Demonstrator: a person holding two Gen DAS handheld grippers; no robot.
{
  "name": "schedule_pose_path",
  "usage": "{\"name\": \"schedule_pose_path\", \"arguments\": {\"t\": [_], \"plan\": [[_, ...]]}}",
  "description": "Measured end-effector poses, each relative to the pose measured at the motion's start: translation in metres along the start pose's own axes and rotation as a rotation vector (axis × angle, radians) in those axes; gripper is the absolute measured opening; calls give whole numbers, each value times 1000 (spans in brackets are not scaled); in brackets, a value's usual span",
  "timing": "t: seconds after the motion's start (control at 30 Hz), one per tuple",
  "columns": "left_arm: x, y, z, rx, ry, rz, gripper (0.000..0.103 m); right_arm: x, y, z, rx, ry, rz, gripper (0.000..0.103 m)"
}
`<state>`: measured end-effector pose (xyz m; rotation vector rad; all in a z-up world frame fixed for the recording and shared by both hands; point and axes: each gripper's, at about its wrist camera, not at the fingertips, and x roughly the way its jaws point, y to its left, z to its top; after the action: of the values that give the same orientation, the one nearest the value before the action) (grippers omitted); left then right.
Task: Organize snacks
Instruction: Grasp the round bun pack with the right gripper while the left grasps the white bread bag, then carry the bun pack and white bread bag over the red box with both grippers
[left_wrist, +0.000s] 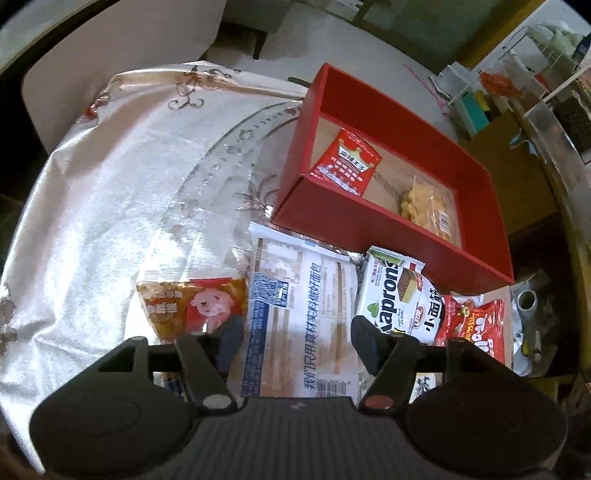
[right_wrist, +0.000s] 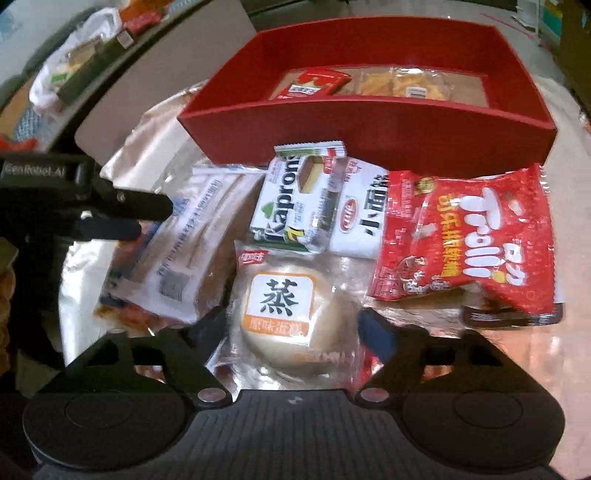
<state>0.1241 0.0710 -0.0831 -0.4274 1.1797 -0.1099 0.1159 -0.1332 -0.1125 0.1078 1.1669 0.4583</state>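
The right tongs (right_wrist: 291, 326), spread wide, straddle the round steamed cake in its clear wrapper (right_wrist: 291, 314), which lies on the table in front of the open red cardboard box (right_wrist: 369, 122). Best to close on the cake's middle, gently, since it likely squashes, then lift clear of the box wall. The left tongs (left_wrist: 295, 338), also spread, hover level over the flat white-and-blue bread packet (left_wrist: 295, 314), to the cake's left.

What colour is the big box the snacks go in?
Red outside, brownish cardboard inside. The box shows best in the right wrist view.
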Motion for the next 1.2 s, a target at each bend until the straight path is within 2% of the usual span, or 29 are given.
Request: {"name": "schedule_pose_path", "arguments": {"t": [0.17, 0.27, 0.37, 0.4, 0.5, 0.53, 0.63, 0.77, 1.03, 1.1, 1.2], "plan": [[12, -14, -2, 24, 0, 33, 67, -15, 4, -10, -61, 20, -55, 74], [21, -29, -6, 97, -5, 84, 74, -32, 11, -18, -82, 10, -38, 73], [39, -38, -12, 159, -4, 191, 76, -45, 10, -26, -83, 5, -25, 73], [44, -37, -13, 161, -7, 190, 79, -46, 8, -28, -81, 4, -30, 73], [49, -43, -13, 181, -22, 210, 78, -42, 0, -31, -65, 14, -33, 74], [48, -44, -13, 178, -27, 211, 68, -42, -2, -32, -61, 19, -33, 74], [42, -41, -13, 156, -26, 190, 63, -43, -7, -31, -42, 18, -16, 74], [24, -34, -16, 97, -27, 157, 61, -48, -9, -27, -31, -4, 3, 73], [-29, -31, -28, 35, -126, 101, 61, -66, -1, -12, -35, -87, 31, 73], [-36, -29, -27, 7, -120, 101, 61, -72, 2, -8, -35, -108, 41, 73], [-45, -35, -22, 17, -155, 76, 61, -88, 3, -3, -21, -163, 57, 73]]}}
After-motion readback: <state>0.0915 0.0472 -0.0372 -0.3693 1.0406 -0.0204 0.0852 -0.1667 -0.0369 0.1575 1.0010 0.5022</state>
